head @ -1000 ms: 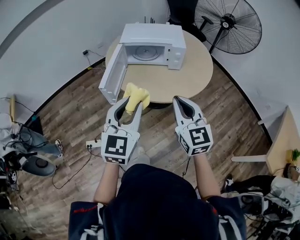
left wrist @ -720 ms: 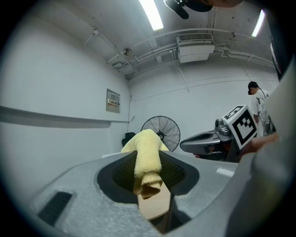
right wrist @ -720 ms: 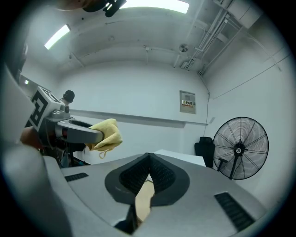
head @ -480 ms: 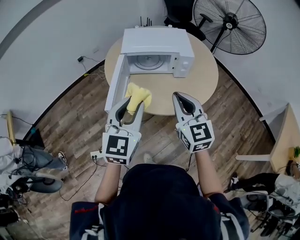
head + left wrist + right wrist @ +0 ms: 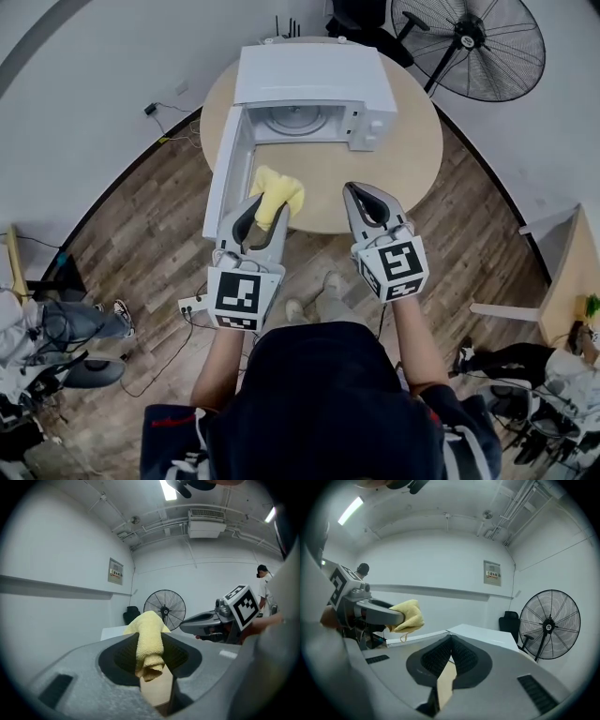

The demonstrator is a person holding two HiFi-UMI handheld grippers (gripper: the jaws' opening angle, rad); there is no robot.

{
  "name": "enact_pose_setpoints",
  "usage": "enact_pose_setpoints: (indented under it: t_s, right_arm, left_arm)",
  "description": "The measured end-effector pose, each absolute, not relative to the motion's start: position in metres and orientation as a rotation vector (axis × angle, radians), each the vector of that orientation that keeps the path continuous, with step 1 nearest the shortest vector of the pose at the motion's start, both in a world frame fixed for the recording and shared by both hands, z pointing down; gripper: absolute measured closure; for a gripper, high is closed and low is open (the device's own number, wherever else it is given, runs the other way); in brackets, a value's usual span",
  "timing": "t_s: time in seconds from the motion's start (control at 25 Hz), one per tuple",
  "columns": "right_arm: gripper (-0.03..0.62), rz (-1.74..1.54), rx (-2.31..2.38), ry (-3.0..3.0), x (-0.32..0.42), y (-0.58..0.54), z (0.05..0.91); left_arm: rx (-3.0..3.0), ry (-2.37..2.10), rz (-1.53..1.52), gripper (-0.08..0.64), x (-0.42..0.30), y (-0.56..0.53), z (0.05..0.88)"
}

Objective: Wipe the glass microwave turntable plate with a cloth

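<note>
Plainly the wiping has not begun: the plate (image 5: 298, 120) lies inside the microwave (image 5: 314, 75), whose door (image 5: 223, 169) hangs open to the left, and both grippers are held short of the opening, over the near edge of the table (image 5: 412, 150). The left gripper (image 5: 267, 214) is clamped on the yellow cloth (image 5: 277, 192), a wad of it bulging past the tips. The right gripper (image 5: 364, 192) has its jaws pressed together on nothing. To do this step well, I judge, the left should go in straight through the opening, clear of the door, and come down so that the wad, not the tips, meets the glass. The empty right could steady the plate's rim so it does not spin under the wipe. Only the head view shows the plate and the open door. The left gripper view alone shows how the cloth is pinched between the pads, with a rolled end hanging back behind them. The right gripper view shows its own pads meeting, and the cloth from the side.
</note>
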State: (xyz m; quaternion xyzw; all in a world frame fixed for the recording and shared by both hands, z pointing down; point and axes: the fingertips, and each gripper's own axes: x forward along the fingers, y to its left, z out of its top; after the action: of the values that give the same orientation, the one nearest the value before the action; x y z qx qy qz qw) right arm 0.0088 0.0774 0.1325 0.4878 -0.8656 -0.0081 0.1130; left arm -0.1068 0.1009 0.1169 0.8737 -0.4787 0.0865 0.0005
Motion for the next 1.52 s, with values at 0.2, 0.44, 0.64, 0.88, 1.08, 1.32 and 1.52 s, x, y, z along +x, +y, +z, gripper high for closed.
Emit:
enact_pose_setpoints:
  t_s: [0.2, 0.44, 0.64, 0.88, 1.08, 1.32, 1.52]
  right_arm:
    - [0.582, 0.024, 1.392, -2.550, 0.025, 0.042, 0.151]
    - [0.583, 0.081, 1.326, -2.559, 0.042, 0.001, 0.172]
    - [0.582, 0.119, 1.253, -2.566, 0.052, -0.027, 0.194]
    - [0.583, 0.132, 1.170, -2.554, 0.064, -0.052, 0.221]
    - [0.582, 0.157, 1.103, -2.505, 0.069, -0.068, 0.252]
    - [0.581, 0.203, 0.988, -2.437, 0.057, -0.077, 0.294]
    - [0.582, 0.190, 0.953, -2.357, 0.045, -0.085, 0.333]
  left_arm:
    - [2.684, -1.529, 0.315, 0.434, -0.092, 0.069, 0.138]
    - [2.595, -1.572, 0.364, 0.436, -0.079, 0.030, 0.160]
    - [2.521, -1.582, 0.401, 0.435, -0.063, 0.006, 0.187]
    - [2.455, -1.596, 0.438, 0.434, -0.047, -0.016, 0.220]
    - [2.421, -1.577, 0.473, 0.435, -0.039, -0.034, 0.249]
    - [2.424, -1.526, 0.547, 0.434, -0.044, -0.051, 0.277]
    - [2.438, -1.460, 0.595, 0.436, -0.052, -0.064, 0.308]
